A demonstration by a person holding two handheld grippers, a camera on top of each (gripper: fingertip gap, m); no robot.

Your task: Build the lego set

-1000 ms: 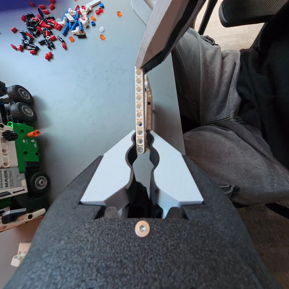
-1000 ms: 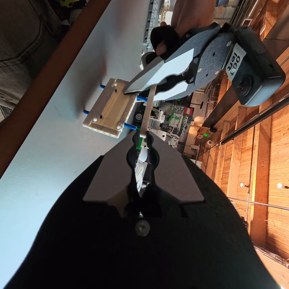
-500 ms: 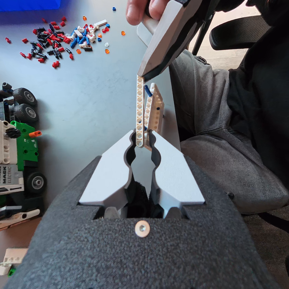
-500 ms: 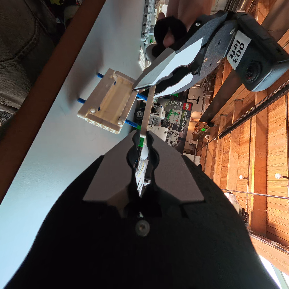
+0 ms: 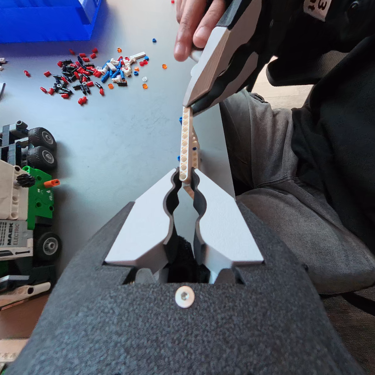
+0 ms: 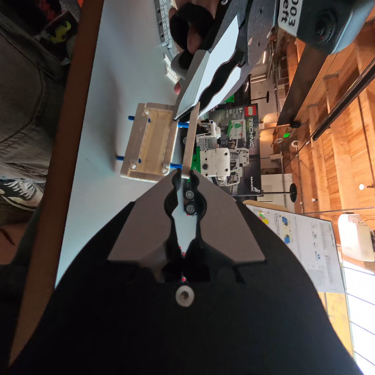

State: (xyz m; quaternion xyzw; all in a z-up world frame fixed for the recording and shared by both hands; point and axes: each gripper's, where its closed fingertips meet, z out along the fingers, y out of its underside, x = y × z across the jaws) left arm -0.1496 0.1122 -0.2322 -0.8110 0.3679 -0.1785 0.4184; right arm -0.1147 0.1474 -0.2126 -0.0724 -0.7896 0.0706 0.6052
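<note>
Two tongs grip one white holed beam, one at each end: left tongs point(image 5: 186, 175) are clamped on its near end, right tongs point(image 6: 185, 173) on the opposite end. Beam point(image 5: 186, 145) is held edge-up over the grey worktop point(image 5: 113, 138), near its edge by the person's grey trousers point(image 5: 284, 182). White panel w/ blue pins point(image 6: 151, 142) sits just beside the beam. Part-built green & white truck point(image 5: 22, 194) stands at left; loose red, black & blue pins point(image 5: 89, 73) lie farther off.
</note>
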